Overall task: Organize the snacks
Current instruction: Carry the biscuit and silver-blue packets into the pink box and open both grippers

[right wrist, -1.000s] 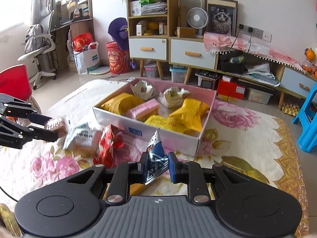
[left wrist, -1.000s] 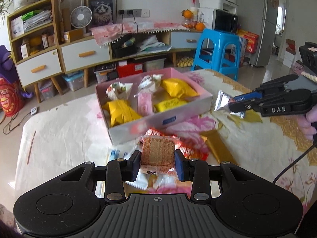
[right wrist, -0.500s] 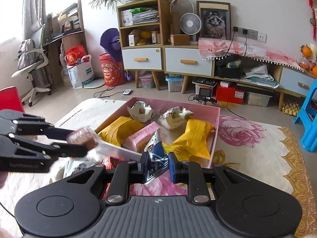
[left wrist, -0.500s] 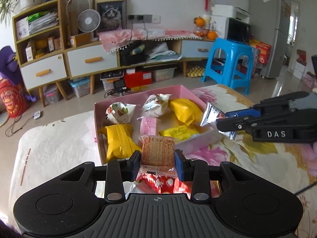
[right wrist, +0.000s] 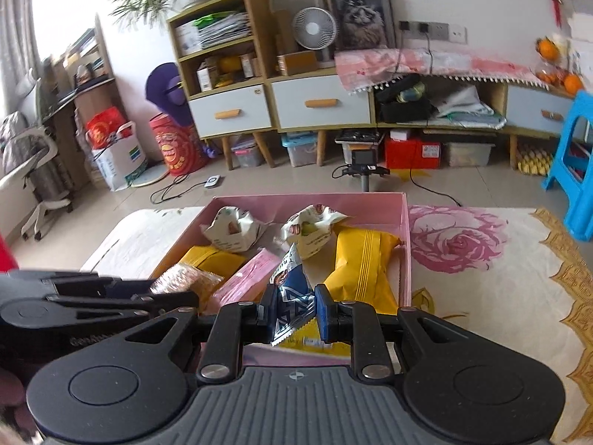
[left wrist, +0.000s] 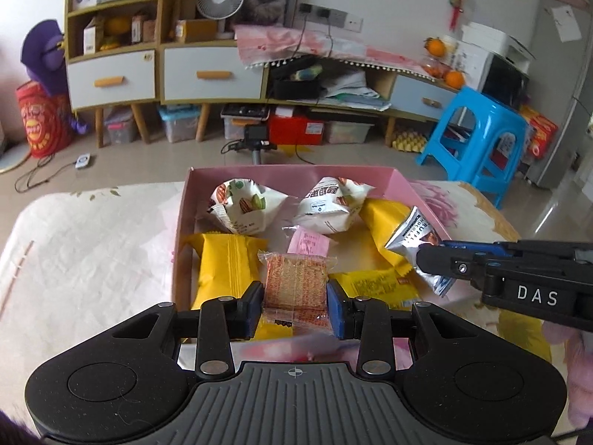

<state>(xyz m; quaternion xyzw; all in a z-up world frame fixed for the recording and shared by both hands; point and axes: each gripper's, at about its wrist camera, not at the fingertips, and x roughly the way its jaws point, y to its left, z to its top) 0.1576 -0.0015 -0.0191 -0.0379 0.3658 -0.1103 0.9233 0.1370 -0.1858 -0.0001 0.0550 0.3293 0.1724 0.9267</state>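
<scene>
left gripper (left wrist: pixel 295 302) clamps a cracker pack (left wrist: pixel 296 285) over the pink box's (left wrist: pixel 296 174) near edge | right gripper (right wrist: pixel 295 309) pinched tight on a silver-blue packet (right wrist: pixel 292 296), just beside it, above the same box | yellow packs (left wrist: pixel 226 263) lie straight ahead, inside

Blue stool (left wrist: pixel 478 137), desk fan (left wrist: pixel 220 0), white drawers (left wrist: pixel 111 79)

My left gripper (left wrist: pixel 295 304) hides the cracker packet's (left wrist: pixel 296 282) lower end; beyond my jaws, the pink box's (right wrist: pixel 405 244) near wall stays covered.
</scene>
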